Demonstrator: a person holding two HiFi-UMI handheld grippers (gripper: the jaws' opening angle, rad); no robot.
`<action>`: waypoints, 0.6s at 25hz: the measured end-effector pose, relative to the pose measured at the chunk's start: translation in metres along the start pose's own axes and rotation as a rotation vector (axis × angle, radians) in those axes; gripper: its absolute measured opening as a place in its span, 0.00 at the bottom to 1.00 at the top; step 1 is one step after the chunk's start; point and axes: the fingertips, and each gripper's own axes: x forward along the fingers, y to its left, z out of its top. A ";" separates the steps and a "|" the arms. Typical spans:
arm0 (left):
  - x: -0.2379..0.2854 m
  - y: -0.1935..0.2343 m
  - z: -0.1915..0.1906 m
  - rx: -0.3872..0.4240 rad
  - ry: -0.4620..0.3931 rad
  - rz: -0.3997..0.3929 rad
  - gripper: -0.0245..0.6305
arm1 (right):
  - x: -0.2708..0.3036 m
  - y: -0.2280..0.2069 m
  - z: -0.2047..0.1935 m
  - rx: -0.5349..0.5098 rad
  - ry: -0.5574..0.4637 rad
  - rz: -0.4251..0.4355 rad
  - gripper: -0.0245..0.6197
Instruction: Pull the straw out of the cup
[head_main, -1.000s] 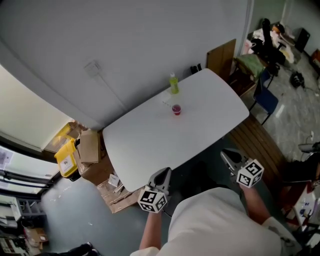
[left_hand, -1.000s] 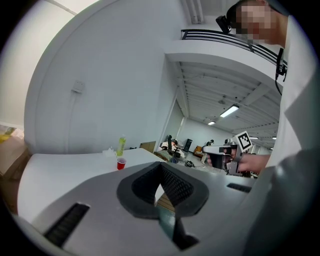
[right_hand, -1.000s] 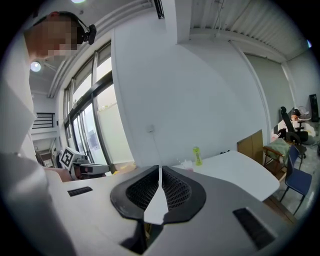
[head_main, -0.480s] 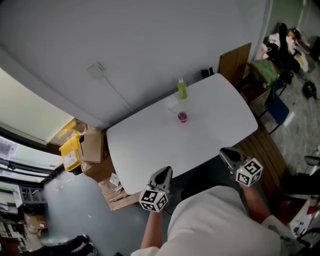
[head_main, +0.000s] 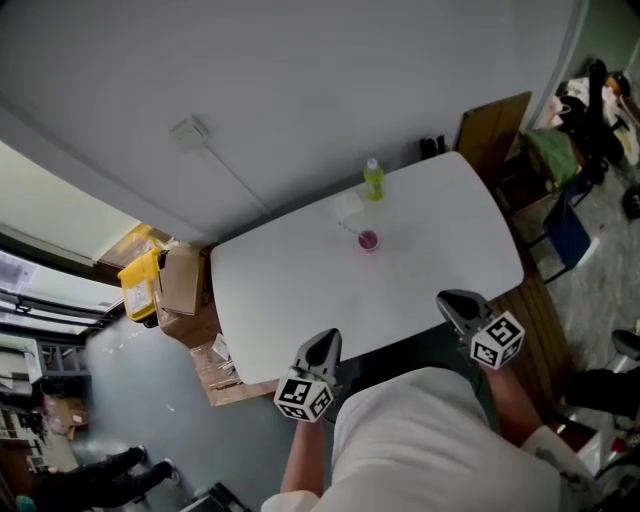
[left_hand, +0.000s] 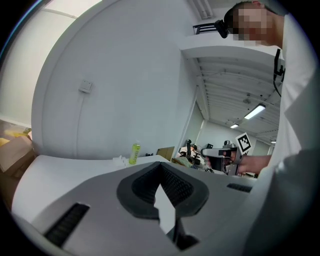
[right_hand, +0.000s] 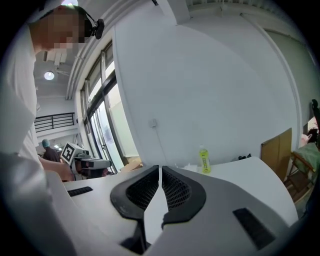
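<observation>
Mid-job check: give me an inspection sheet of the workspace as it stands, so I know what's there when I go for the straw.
Surface: white table.
Job's things: pink cup toward the far edge; straw too small to make out.
Clutter: green bottle and white scrap behind the cup.
Grippers: left gripper and right gripper both shut, empty, by the near edge.
Cables: one cord down the wall from a wall box.
Surroundings: cardboard boxes, yellow bin, blue chair.
</observation>
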 end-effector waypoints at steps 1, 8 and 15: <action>0.003 0.000 0.001 -0.006 -0.009 0.011 0.04 | 0.003 -0.005 -0.001 -0.003 0.011 0.012 0.11; 0.018 0.001 -0.001 -0.045 -0.006 0.074 0.04 | 0.023 -0.031 -0.008 0.000 0.078 0.056 0.11; 0.024 0.013 -0.003 -0.047 0.023 0.106 0.04 | 0.051 -0.043 -0.013 0.022 0.111 0.068 0.11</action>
